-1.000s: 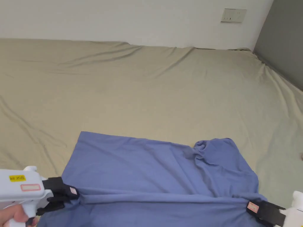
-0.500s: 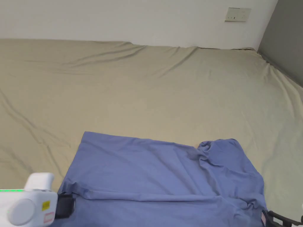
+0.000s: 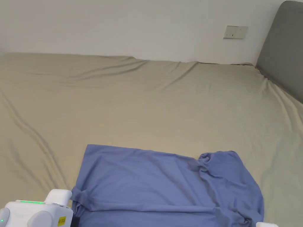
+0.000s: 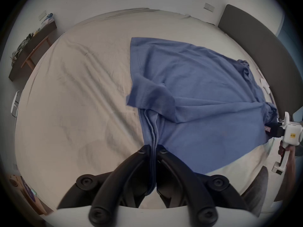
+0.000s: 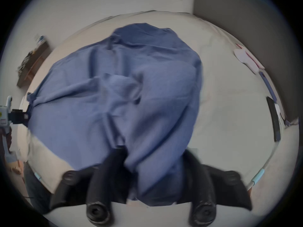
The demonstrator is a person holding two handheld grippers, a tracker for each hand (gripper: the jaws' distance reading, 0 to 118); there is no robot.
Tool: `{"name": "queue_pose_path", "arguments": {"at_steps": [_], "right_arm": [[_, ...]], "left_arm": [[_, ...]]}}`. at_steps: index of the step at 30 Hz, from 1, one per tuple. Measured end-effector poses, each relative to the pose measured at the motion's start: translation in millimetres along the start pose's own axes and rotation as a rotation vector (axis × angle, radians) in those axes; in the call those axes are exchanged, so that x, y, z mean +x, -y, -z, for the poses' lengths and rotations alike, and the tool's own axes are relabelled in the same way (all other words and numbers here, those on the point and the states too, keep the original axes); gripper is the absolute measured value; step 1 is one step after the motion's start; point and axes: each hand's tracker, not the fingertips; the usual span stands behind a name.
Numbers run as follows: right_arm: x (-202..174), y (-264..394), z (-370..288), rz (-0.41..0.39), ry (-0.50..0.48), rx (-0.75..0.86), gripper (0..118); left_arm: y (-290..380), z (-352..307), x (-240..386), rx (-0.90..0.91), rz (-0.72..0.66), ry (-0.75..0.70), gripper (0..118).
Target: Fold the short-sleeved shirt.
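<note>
A blue short-sleeved shirt (image 3: 154,183) lies spread on the beige bed sheet (image 3: 148,97), its near strip folded over along a long crease. In the left gripper view my left gripper (image 4: 153,148) is shut on the shirt's (image 4: 196,76) bunched left edge, with a loose flap just beyond. Its white body (image 3: 38,211) sits at the lower left of the head view. In the blurred right gripper view my right gripper (image 5: 154,150) has its jaws apart, and the shirt (image 5: 114,91) lies between them and over the right one. It (image 4: 270,129) is at the shirt's right end.
A grey headboard (image 3: 284,44) borders the bed on the right, and a wall with a socket plate (image 3: 235,32) stands behind it. A dark bench (image 4: 31,50) with clutter stands far left. Small white items (image 5: 246,58) lie by the headboard. Bare sheet stretches beyond the shirt.
The taut line of cloth between the two grippers has gone slack and settled as a crease. The right gripper's jaws have parted. Both grippers have dropped towards the picture's bottom edge as the head camera tilted up.
</note>
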Motion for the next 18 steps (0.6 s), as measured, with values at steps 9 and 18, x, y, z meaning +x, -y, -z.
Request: {"name": "queue_pose_path", "arguments": {"at_steps": [9, 18], "right_arm": [[9.8, -18.7, -48.5, 0.095, -0.168, 0.053, 20], [29.7, -4.4, -77.6, 0.065, -0.158, 0.039, 20]], "left_arm": [[-15.3, -43.9, -29.0, -0.023, -0.289, 0.222, 6], [27.8, -84.0, -49.7, -0.051, -0.268, 0.206, 6]]}}
